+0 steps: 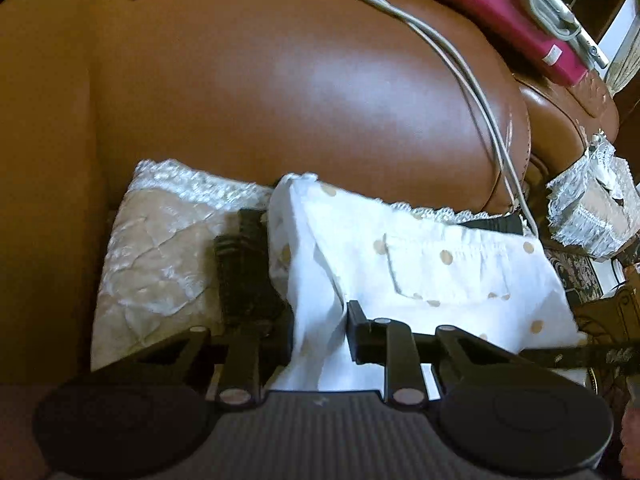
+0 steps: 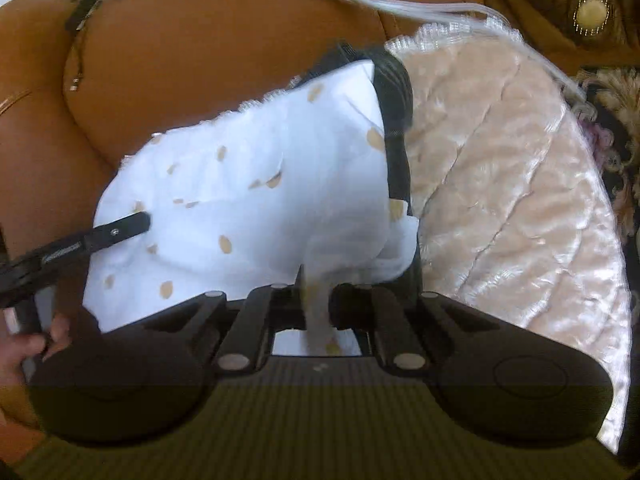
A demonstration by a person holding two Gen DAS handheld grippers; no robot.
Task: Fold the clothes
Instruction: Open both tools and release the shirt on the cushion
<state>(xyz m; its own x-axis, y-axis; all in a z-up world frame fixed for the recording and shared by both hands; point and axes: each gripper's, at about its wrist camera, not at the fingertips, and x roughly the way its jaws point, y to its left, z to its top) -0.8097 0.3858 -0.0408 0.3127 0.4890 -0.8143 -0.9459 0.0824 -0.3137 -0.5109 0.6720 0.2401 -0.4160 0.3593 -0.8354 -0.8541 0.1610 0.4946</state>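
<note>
A white garment with tan dots (image 1: 424,276) lies on a cream quilted seat pad (image 1: 160,264) on a brown leather sofa. A dark garment (image 1: 244,276) lies under it, showing at its left edge. My left gripper (image 1: 318,320) is shut on a fold of the white garment at its near edge. In the right wrist view the white garment (image 2: 248,184) covers the dark one (image 2: 396,92). My right gripper (image 2: 316,300) is shut on a bunched edge of the white cloth. The left gripper's finger (image 2: 116,232) reaches in from the left onto the cloth.
The sofa backrest (image 1: 300,92) rises behind the seat pad (image 2: 500,184). Grey cables (image 1: 452,56) run across the backrest. A pink box (image 1: 504,8) lies on top at the upper right. A lace-trimmed tissue box (image 1: 592,216) stands at the right.
</note>
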